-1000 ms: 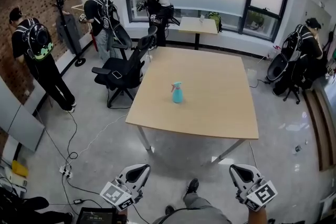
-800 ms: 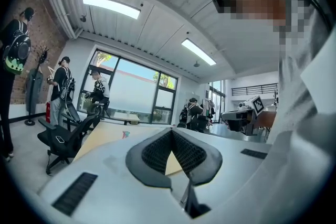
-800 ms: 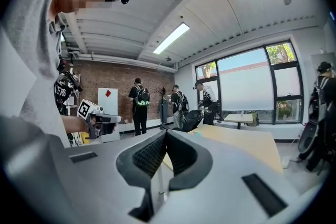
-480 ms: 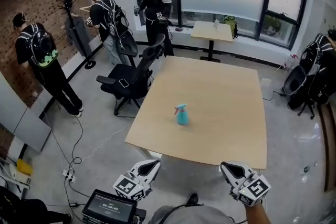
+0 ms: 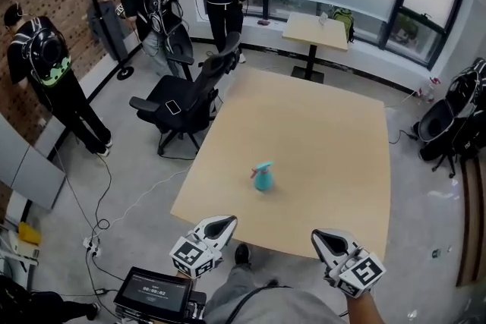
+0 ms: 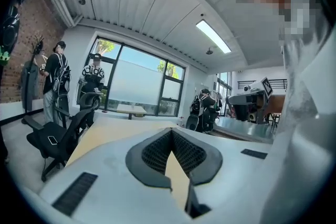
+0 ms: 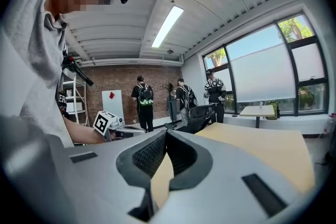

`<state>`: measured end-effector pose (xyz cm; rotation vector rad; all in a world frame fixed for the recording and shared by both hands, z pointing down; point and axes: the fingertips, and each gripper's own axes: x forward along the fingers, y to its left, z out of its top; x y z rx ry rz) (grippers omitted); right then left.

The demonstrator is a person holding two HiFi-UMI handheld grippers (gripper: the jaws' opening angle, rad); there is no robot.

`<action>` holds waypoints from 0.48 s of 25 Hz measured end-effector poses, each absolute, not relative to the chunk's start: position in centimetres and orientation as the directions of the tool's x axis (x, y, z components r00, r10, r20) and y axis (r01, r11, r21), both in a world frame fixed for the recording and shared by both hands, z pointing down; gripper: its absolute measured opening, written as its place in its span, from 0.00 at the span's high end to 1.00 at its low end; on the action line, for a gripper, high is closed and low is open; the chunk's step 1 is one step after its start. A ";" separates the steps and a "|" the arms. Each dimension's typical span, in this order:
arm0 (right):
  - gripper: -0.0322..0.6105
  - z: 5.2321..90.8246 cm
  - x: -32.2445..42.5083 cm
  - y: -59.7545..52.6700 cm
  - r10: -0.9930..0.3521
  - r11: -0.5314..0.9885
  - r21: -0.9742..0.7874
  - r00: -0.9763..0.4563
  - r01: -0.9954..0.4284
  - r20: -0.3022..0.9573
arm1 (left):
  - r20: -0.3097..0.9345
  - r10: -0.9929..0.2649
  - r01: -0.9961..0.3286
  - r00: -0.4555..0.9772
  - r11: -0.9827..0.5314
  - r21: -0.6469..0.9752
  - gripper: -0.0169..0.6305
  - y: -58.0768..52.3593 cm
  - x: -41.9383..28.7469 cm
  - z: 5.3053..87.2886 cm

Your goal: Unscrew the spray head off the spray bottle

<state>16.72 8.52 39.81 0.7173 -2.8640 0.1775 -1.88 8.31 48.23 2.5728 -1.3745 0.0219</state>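
Light wood table (image 5: 334, 163) occupied the middle of a windowed room. A black chair (image 5: 186, 99) stood beside its far left corner, and several people stood beyond by the brick wall and windows. The teal spray bottle (image 5: 263, 180) stood upright near the table's centre, with the spray head (image 5: 260, 167) fitted on top.

The left gripper (image 5: 226, 221) and right gripper (image 5: 320, 237) were held at the table's near edge, well apart from the bottle and from each other. Both sets of jaws were fully closed, pads together, with nothing between them.

Step in hand, as judged: approach only; no unscrewing had begun.

The next move would call for:
- opening both grippers;
- clamping one on the bottle body;
- setting the other on the collar under the head, ready to twist.
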 end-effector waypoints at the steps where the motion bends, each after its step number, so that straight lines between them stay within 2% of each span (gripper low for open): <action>1: 0.94 40.1 16.3 7.1 -0.471 0.867 -0.068 -0.856 -0.494 0.211 | 0.127 -0.816 -0.821 0.564 -0.538 0.190 0.97 7.1 -2.3 49.0; 7: 0.94 40.3 13.8 -0.7 -0.554 0.805 -0.067 -0.787 -0.589 0.271 | 0.176 -0.785 -0.798 0.594 -0.550 0.246 0.97 -1.3 -6.4 54.5; 11: 0.94 41.2 12.9 -4.4 -0.589 0.767 -0.087 -0.751 -0.636 0.299 | 0.304 -0.661 -0.724 0.686 -0.661 0.199 0.97 -6.7 -5.1 61.8; 12: 0.94 41.7 12.7 -4.7 -0.584 0.763 -0.099 -0.748 -0.638 0.315 | 0.336 -0.617 -0.694 0.712 -0.694 0.194 0.94 -7.4 -4.3 63.6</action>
